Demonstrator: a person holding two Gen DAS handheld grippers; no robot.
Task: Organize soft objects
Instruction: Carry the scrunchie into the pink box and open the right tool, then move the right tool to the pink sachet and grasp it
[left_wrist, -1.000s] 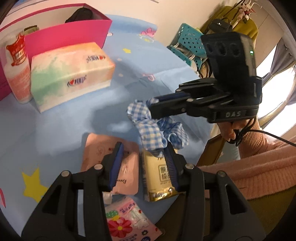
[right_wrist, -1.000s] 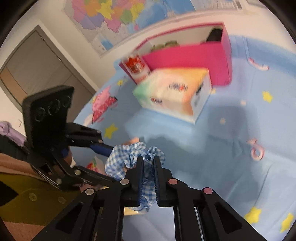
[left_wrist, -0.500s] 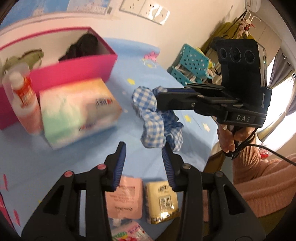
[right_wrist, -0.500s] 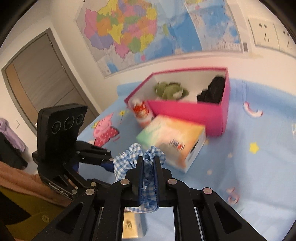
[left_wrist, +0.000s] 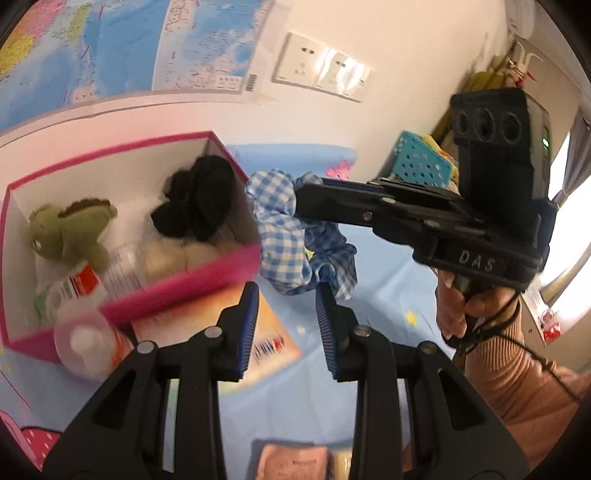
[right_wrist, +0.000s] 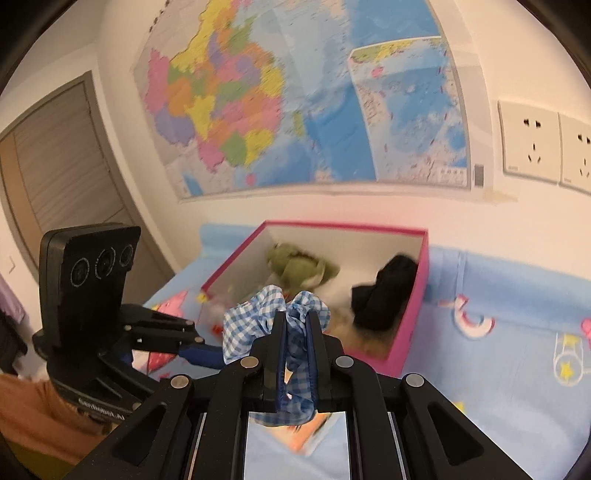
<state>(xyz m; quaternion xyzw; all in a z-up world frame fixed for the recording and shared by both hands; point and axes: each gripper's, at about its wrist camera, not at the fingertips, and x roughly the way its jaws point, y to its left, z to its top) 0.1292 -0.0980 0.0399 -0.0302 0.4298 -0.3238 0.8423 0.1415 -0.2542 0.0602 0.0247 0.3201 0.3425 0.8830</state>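
Observation:
A blue-and-white checked scrunchie (left_wrist: 280, 236) (right_wrist: 251, 321) hangs in the air, with my right gripper (right_wrist: 297, 321) (left_wrist: 303, 199) shut on it. It hovers over the near right corner of the open pink box (left_wrist: 184, 288) (right_wrist: 410, 332). Inside the box lie a green plush dinosaur (left_wrist: 66, 232) (right_wrist: 295, 266) and a black soft item (left_wrist: 199, 203) (right_wrist: 388, 295). My left gripper (left_wrist: 286, 295) (right_wrist: 199, 350) sits just below and left of the scrunchie. Its jaws are closing, with a gap and nothing between them.
A tissue box (left_wrist: 207, 332) and a capped bottle (left_wrist: 88, 343) stand in front of the pink box on the blue sheet. Small packets (left_wrist: 291, 461) lie at the near edge. A teal basket (left_wrist: 421, 166) stands at the far right, a wall with a map behind.
Both grippers have risen and moved towards the pink box, the right one carrying the scrunchie. The left jaws have narrowed. The packets have dropped to the bottom of the left wrist view.

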